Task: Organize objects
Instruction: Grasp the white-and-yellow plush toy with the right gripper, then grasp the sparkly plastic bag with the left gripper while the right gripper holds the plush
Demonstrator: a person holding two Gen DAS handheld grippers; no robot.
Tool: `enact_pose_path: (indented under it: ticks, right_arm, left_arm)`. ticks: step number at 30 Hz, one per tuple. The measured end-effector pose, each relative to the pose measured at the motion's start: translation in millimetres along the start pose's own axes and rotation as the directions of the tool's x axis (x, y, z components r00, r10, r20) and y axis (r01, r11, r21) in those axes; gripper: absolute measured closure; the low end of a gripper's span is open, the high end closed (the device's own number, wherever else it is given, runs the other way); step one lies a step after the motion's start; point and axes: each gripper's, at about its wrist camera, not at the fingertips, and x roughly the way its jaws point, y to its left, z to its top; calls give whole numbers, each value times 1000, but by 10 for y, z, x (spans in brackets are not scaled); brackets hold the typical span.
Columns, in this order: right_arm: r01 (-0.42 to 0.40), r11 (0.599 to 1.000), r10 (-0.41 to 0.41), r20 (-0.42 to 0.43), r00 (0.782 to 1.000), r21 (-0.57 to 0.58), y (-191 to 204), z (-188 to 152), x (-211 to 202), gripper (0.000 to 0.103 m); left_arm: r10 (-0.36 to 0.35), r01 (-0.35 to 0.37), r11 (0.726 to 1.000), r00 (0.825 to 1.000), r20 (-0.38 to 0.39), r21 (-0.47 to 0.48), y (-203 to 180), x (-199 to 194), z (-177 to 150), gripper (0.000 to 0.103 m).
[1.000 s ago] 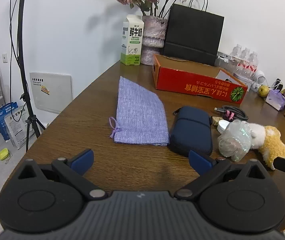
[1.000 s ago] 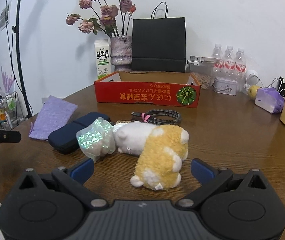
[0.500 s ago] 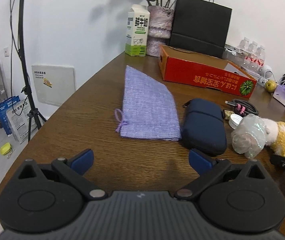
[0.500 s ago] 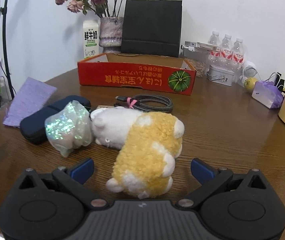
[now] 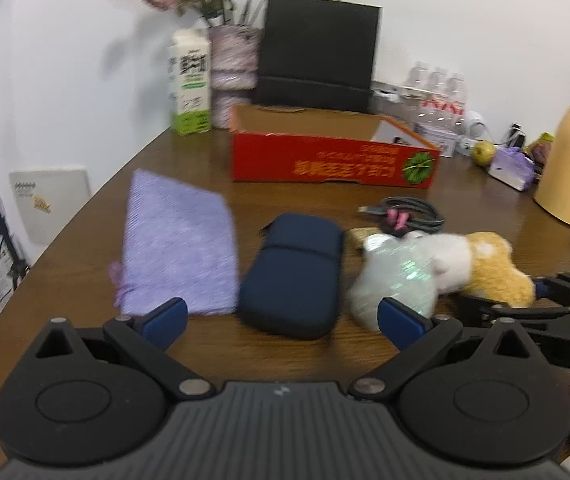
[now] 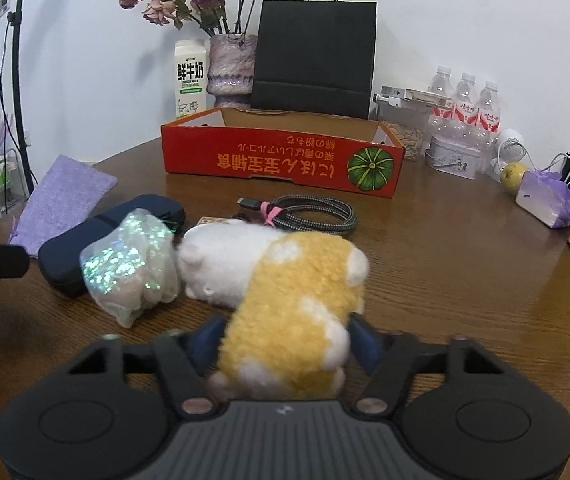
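A white and yellow plush toy (image 6: 285,292) lies on the brown table, and my right gripper (image 6: 285,340) is shut on its yellow rear end. The toy also shows in the left wrist view (image 5: 481,264), with the right gripper (image 5: 541,300) beside it. A shiny iridescent bag (image 6: 133,264) touches the toy's head. A navy pouch (image 5: 293,276) and a lilac cloth bag (image 5: 177,248) lie to the left. My left gripper (image 5: 281,318) is open and empty, just in front of the navy pouch. A red open cardboard box (image 6: 281,156) stands behind.
A coiled grey cable (image 6: 309,216) lies between toy and box. A milk carton (image 6: 191,76), flower vase (image 6: 231,68) and black paper bag (image 6: 313,56) stand at the back. Water bottles (image 6: 465,104), an apple (image 6: 515,174) and a yellow flask (image 5: 565,156) are on the right.
My right gripper moved forward and closed on the plush toy's rear. My left gripper swung right, bringing the navy pouch between its open fingers' line.
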Motion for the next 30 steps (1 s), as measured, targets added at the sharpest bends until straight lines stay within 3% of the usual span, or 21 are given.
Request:
enact_pose_path:
  ticks: [13, 30]
  right_arm:
    - [-43, 999, 43, 21, 999, 7, -296, 12, -20, 52]
    - [-53, 998, 52, 31, 998, 21, -431, 51, 65, 52]
  left_arm:
    - [-35, 37, 995, 999, -19, 93, -515, 183, 87, 0]
    - [-35, 42, 992, 997, -62, 116, -807, 503, 79, 0]
